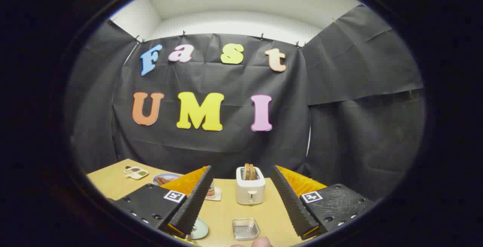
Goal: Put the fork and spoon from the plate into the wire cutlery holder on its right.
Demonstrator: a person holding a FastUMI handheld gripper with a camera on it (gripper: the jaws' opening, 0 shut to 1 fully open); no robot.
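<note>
Gripper view: the gripper [241,196] is held above a tan surface [226,209], its two fingers [194,200] spread wide apart with nothing between the pads. It is tipped up enough that much of the picture is the booth's black cloth wall [354,88] and a white ceiling above it.

Down between the fingers, close under them, sits the wire holder [245,228], a small square mesh basket standing on the surface. I cannot make out anything inside it. Just left of it, half hidden by the left finger, is the pale green plate [199,229]; only a sliver of its rim and face shows, and the fork and spoon cannot be told from here. A fingertip [261,242] of a person shows just below the holder, apart from it.

Beyond the holder, between the finger ends, stands a white toaster [250,189] with two slices of toast [249,171] upright in its slots. To its left, partly behind the left finger, a small jar [210,190] stands on a white coaster. Farther left, near the far edge of the surface, lie a round plate with food [165,179] and a white tray [136,172] with small compartments.
</note>
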